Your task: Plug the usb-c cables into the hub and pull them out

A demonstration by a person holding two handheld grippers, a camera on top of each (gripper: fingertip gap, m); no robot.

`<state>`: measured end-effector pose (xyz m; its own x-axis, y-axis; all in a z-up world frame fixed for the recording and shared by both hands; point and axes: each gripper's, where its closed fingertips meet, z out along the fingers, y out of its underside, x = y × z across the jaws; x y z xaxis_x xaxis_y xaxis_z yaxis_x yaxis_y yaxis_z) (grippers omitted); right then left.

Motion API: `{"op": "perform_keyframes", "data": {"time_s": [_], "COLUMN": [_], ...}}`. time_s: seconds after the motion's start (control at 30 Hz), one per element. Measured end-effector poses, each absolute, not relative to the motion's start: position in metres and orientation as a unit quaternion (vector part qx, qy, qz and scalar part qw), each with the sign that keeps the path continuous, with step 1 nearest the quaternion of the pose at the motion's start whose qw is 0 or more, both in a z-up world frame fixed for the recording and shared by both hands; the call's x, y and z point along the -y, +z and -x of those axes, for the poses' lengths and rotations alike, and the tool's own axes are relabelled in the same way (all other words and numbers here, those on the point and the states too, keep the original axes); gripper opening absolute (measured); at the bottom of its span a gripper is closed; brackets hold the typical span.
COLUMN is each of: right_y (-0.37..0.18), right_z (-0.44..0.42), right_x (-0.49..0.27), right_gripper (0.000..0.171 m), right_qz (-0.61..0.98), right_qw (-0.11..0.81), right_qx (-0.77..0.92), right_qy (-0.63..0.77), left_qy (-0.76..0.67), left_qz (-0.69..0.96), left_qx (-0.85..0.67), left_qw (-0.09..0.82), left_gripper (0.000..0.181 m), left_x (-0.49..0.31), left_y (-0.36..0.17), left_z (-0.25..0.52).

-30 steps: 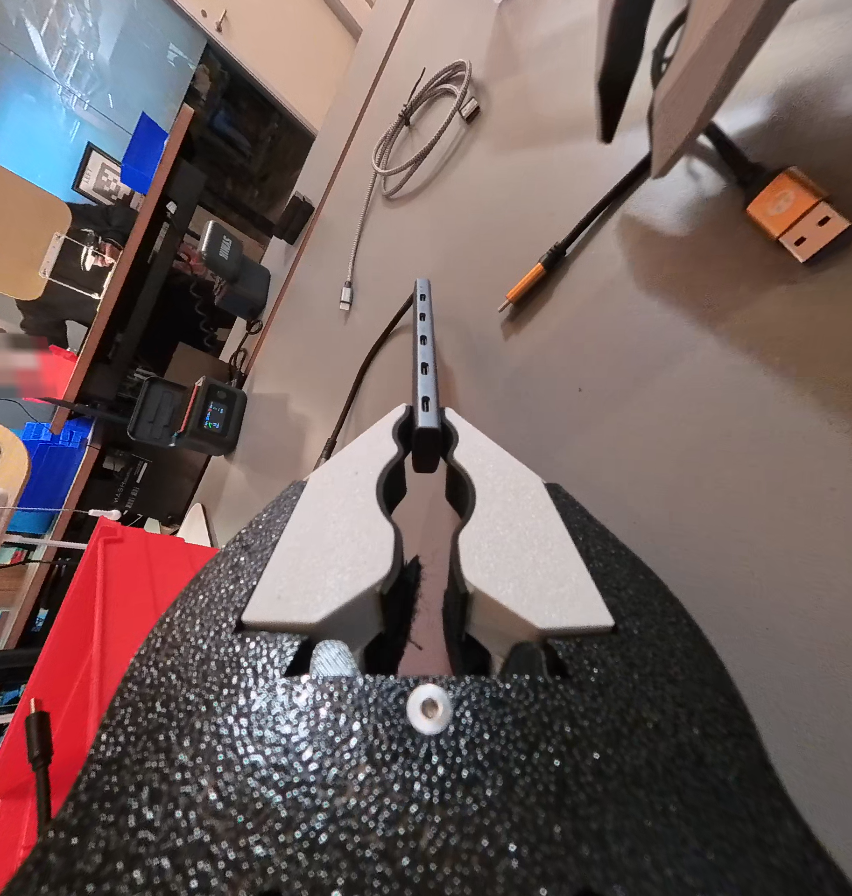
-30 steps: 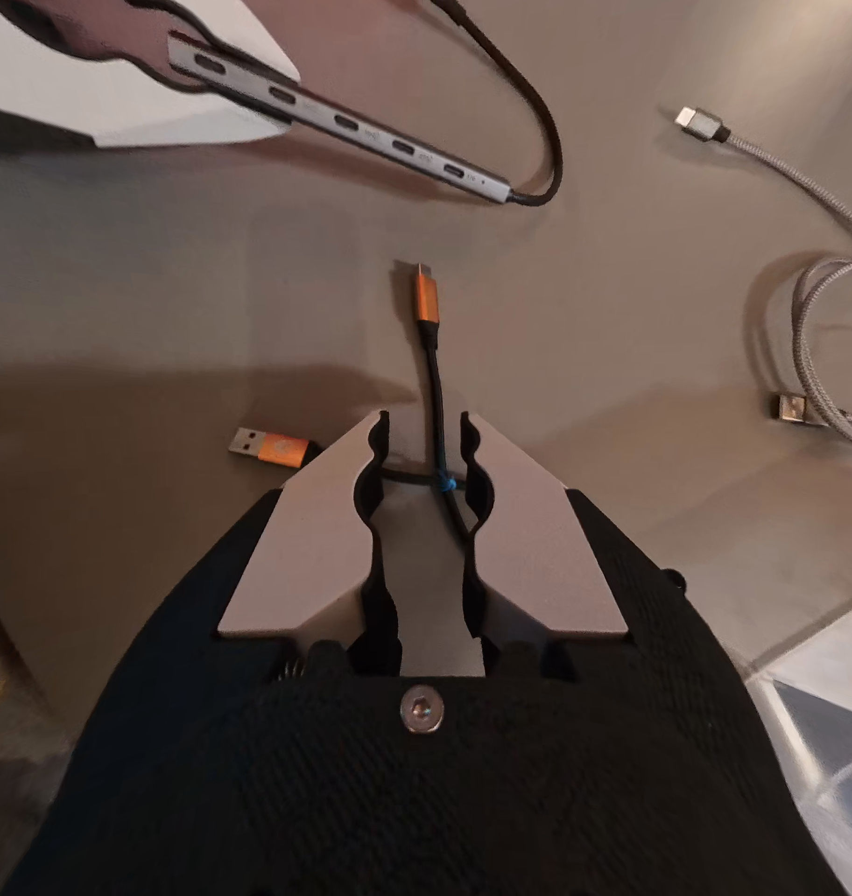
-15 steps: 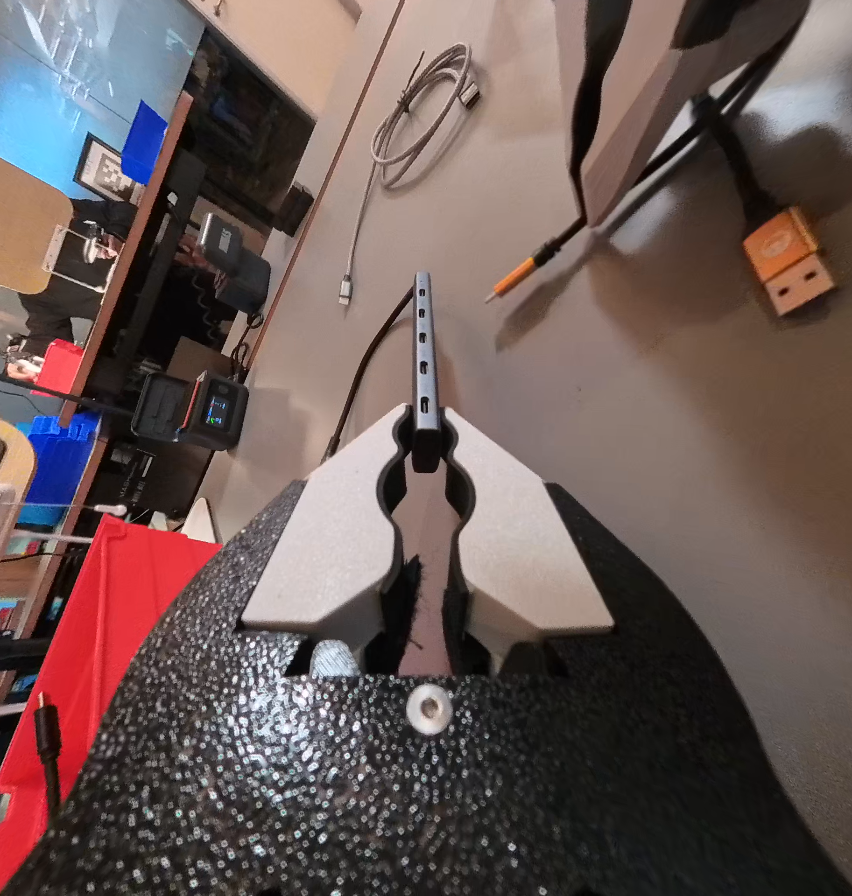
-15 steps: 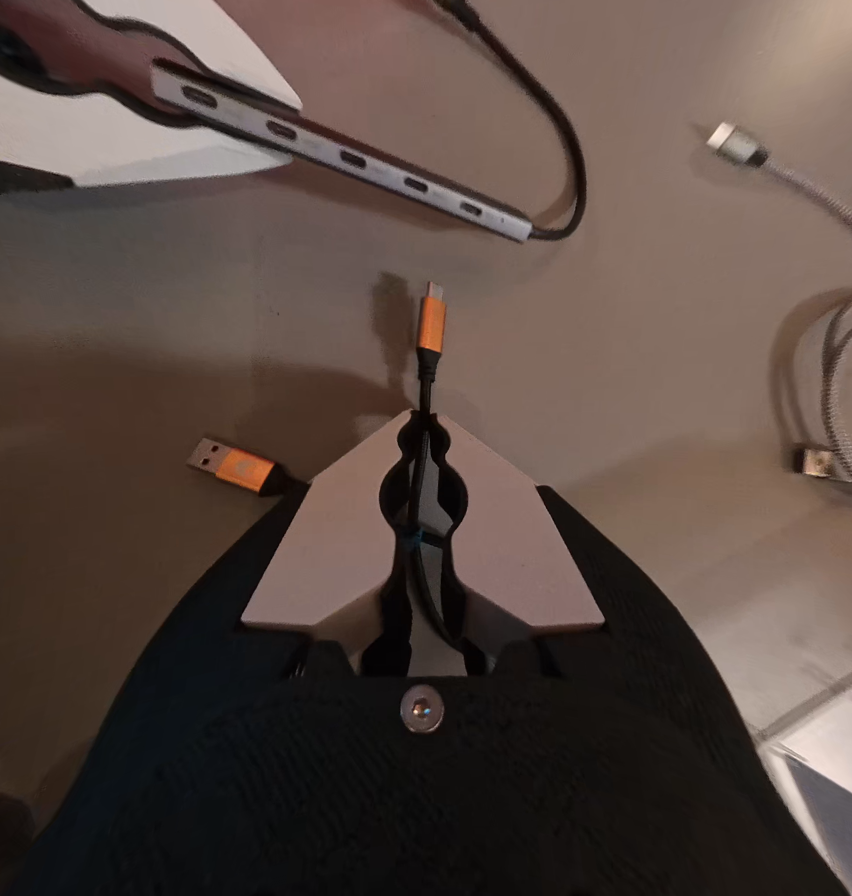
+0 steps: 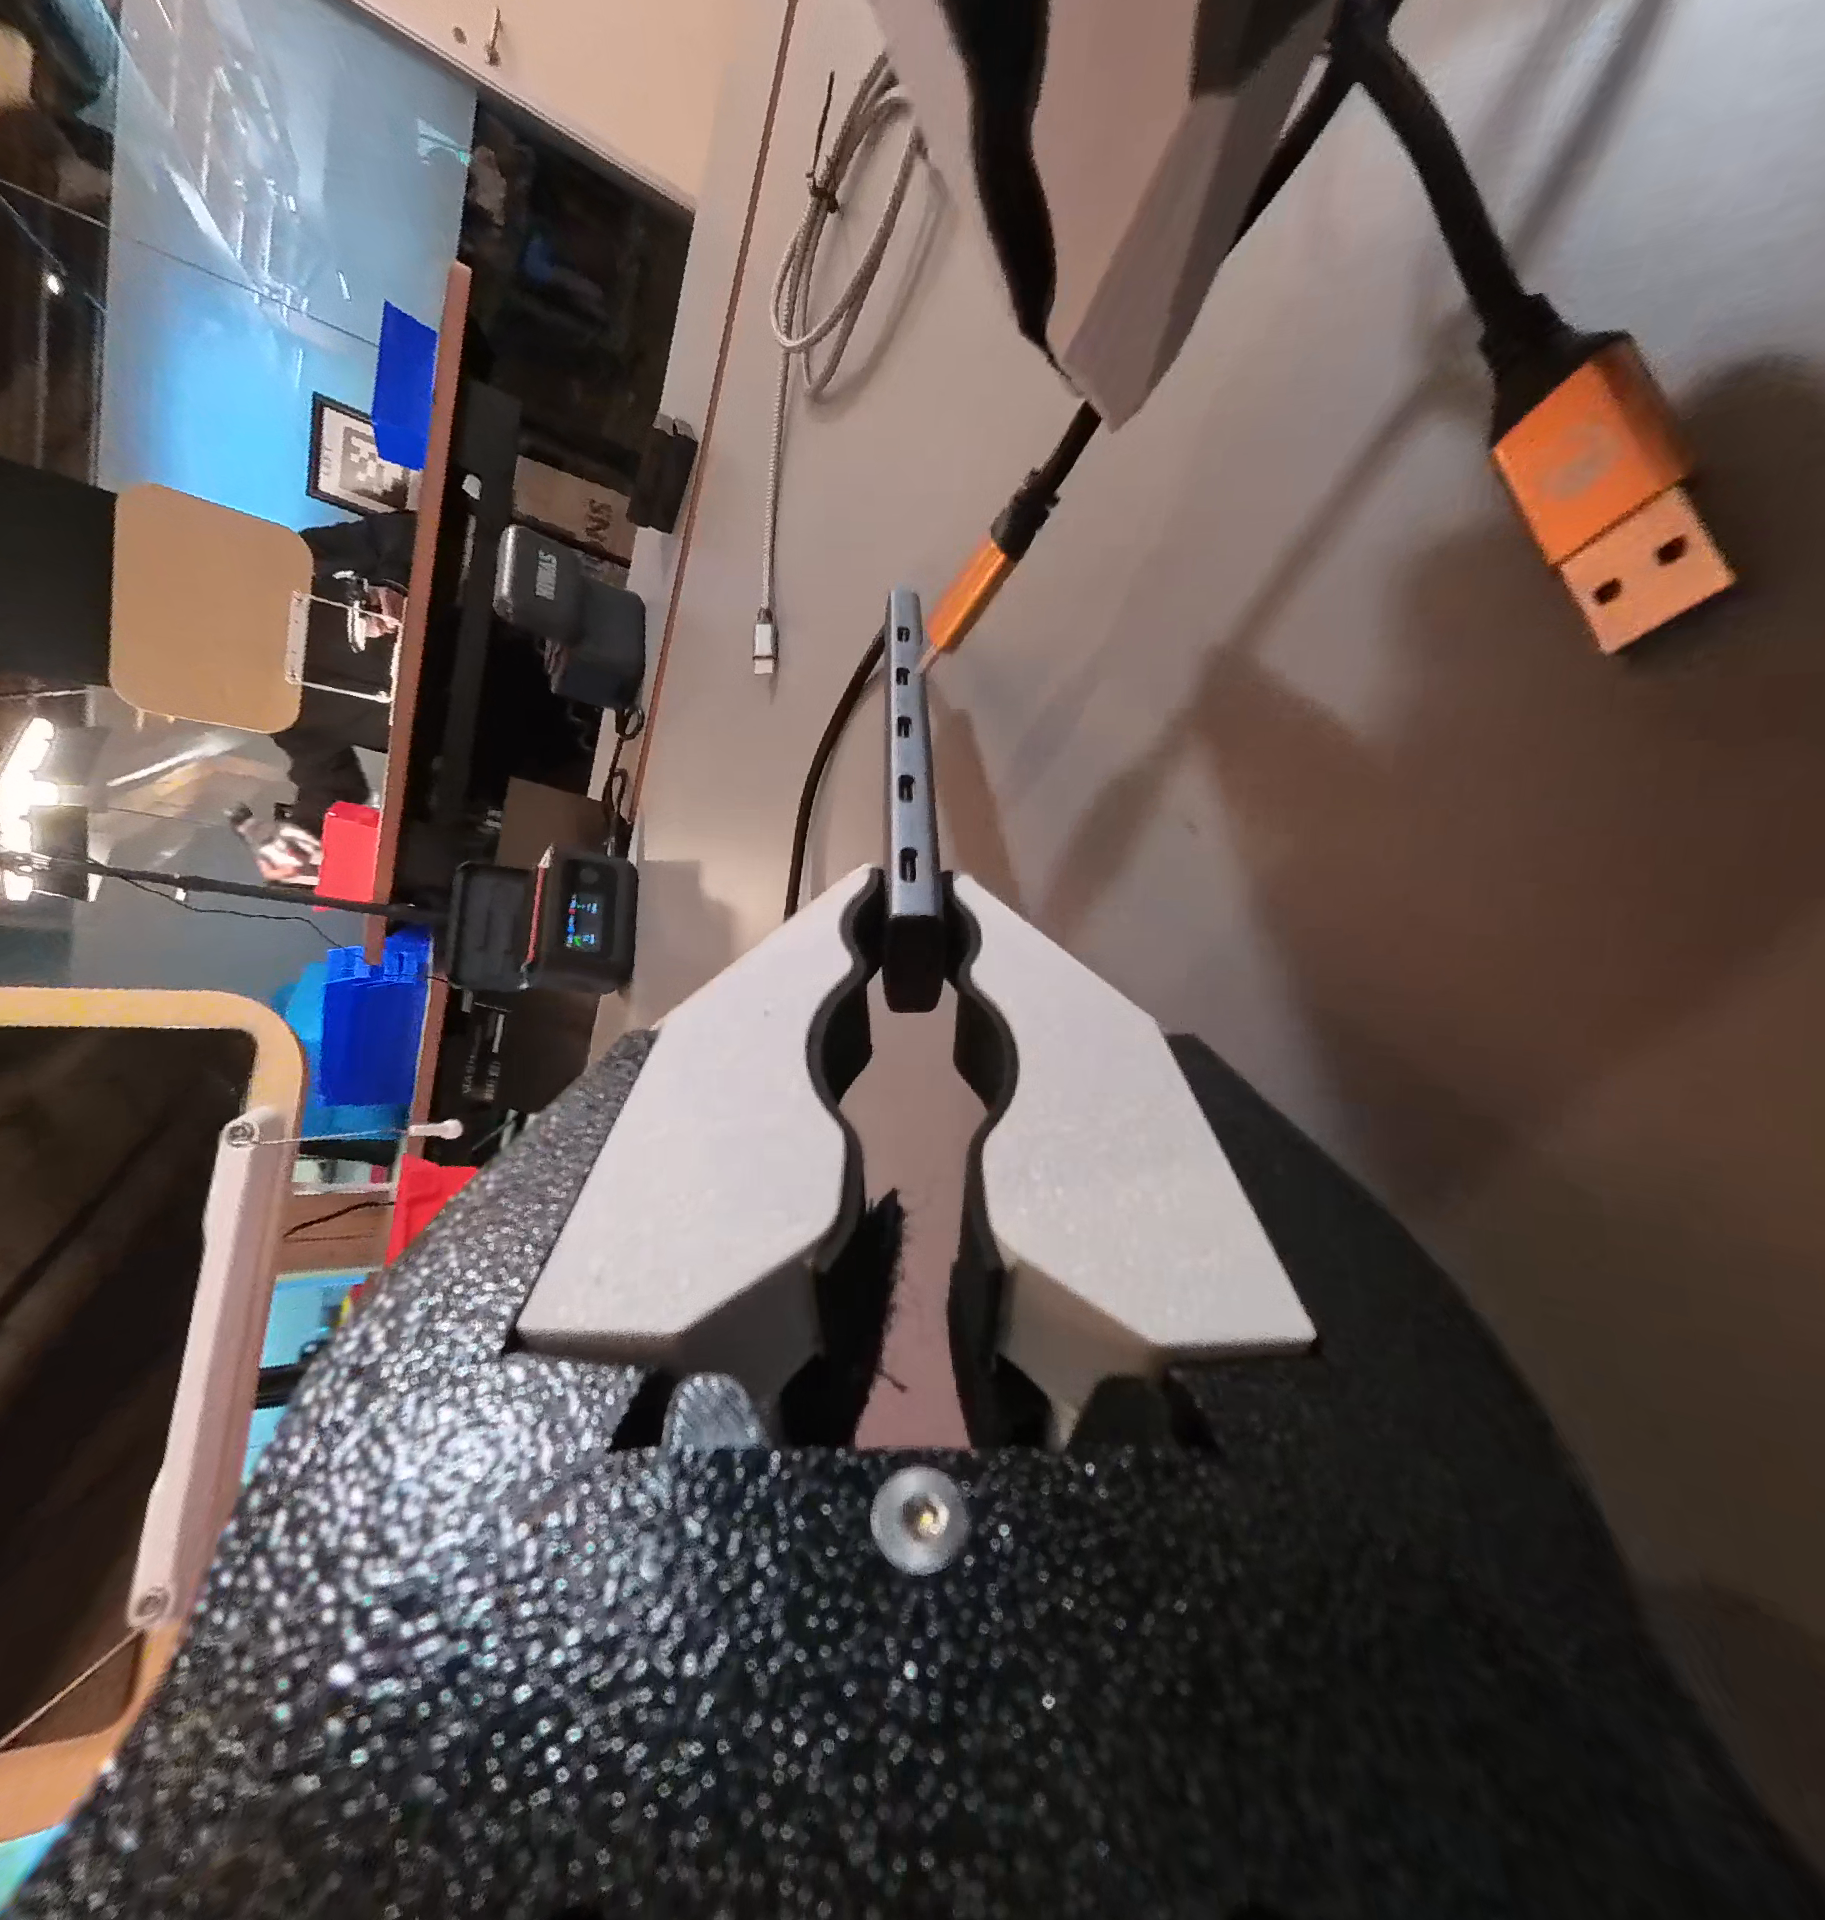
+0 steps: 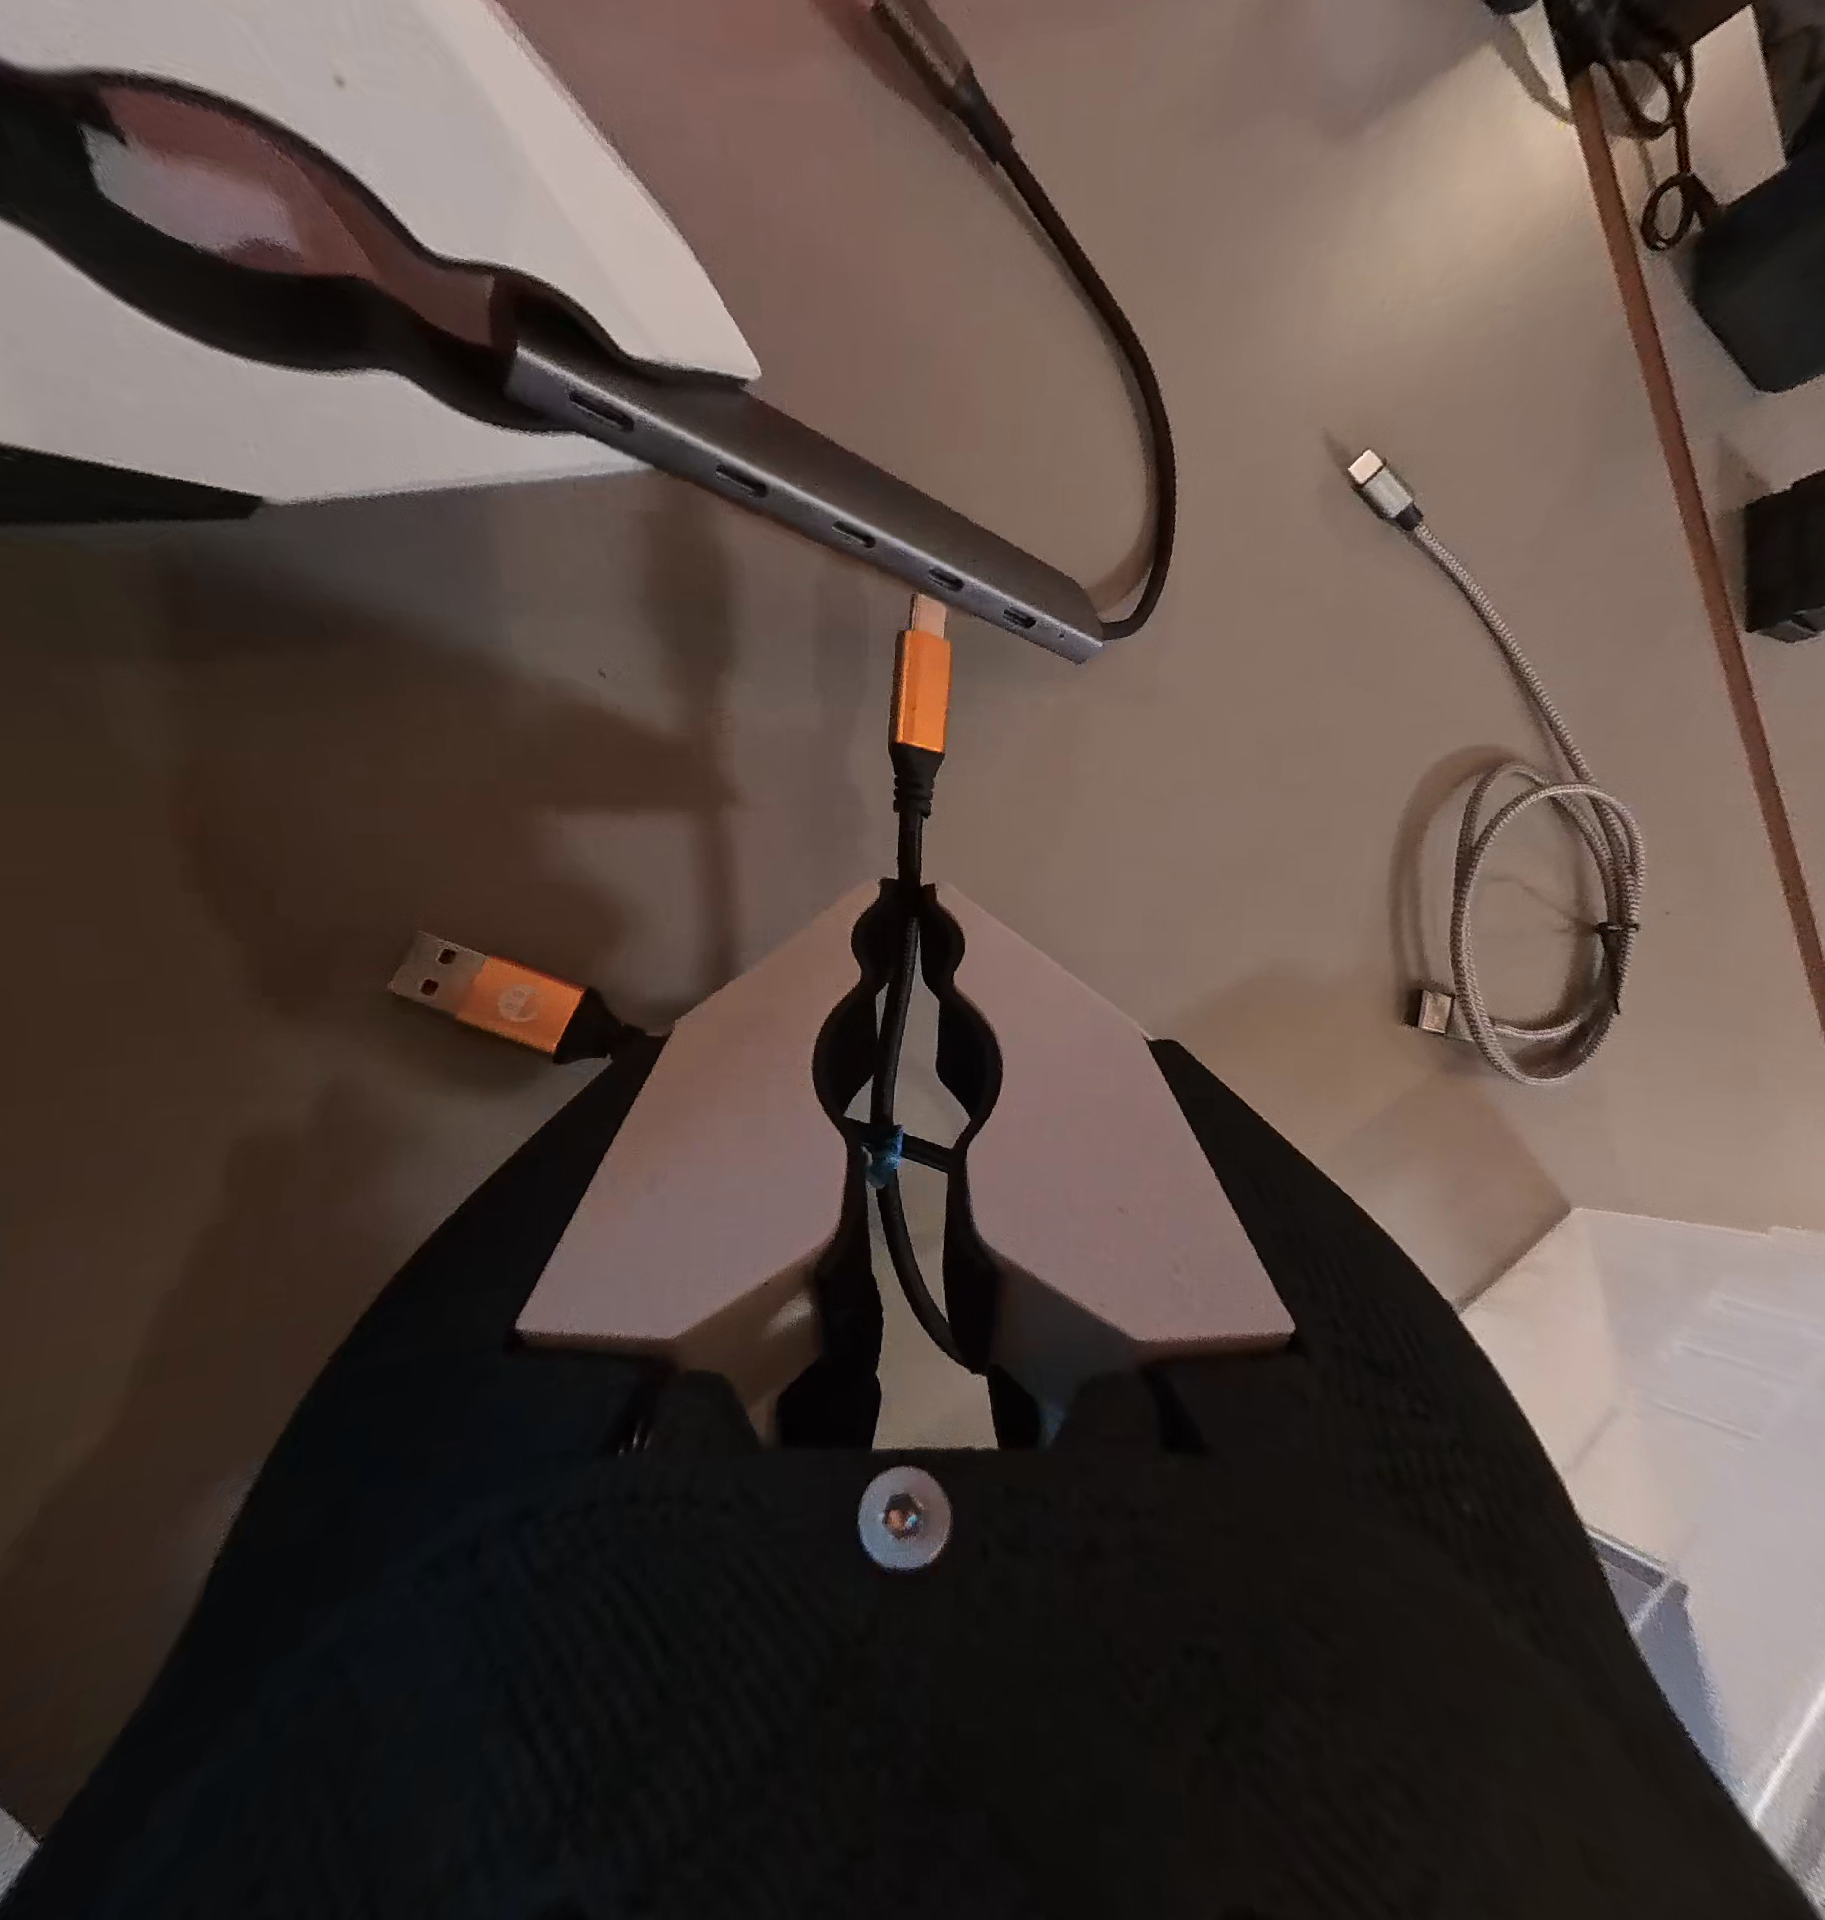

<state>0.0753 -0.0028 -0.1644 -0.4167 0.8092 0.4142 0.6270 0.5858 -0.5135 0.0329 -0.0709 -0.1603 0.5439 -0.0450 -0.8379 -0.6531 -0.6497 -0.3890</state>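
Note:
My left gripper [image 5: 913, 894] is shut on the near end of the slim grey USB-C hub [image 5: 910, 758], held above the table with its row of ports showing. The hub [image 6: 887, 540] and the left gripper [image 6: 534, 364] also show in the right wrist view. My right gripper [image 6: 908, 888] is shut on the black cable [image 6: 906, 831] just behind its orange USB-C plug [image 6: 920, 691]. The plug's metal tip touches the hub at the second port from the far end; it also shows in the left wrist view [image 5: 972, 608]. The cable's orange USB-A plug [image 6: 497, 1000] hangs loose.
A coiled grey braided cable [image 6: 1521, 914] lies on the table to the right, its silver plug [image 6: 1381, 488] free. The hub's own black lead [image 6: 1126, 395] loops away behind it. A red bin [image 5: 425, 1210] and a small device with a lit screen [image 5: 565, 925] sit beyond the table edge. The tips of one gripper are about 9 centimeters away from the tips of the other.
My right gripper closed on the black cable, lifted it and carried the orange plug forward to the hub. The left gripper kept hold of the hub.

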Motion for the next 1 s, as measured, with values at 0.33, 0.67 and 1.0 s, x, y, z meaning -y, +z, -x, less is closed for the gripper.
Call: {"op": "perform_keyframes", "data": {"time_s": [0.33,0.67,1.0], "right_y": [-0.1691,-0.1694,-0.1656], "right_z": [-0.0739,-0.0747,-0.0737], "right_x": [0.0028,0.0035,0.0022], "right_gripper": [0.002,0.002,0.002], "right_qz": [0.437,0.428,0.426], "right_qw": [0.291,0.272,0.273], "right_qx": [0.839,0.85,0.851], "right_qy": [0.145,0.14,0.14], "left_qy": [0.457,0.469,0.478], "left_qz": [0.787,0.777,0.767], "left_qx": [-0.256,-0.278,-0.299], "left_qw": [0.326,0.314,0.306], "left_gripper": [0.008,0.008,0.008], "left_x": [0.0725,0.0738,0.0746], "left_y": [-0.1636,-0.1667,-0.1701], "left_z": [-0.0328,-0.0321,-0.0315]}}
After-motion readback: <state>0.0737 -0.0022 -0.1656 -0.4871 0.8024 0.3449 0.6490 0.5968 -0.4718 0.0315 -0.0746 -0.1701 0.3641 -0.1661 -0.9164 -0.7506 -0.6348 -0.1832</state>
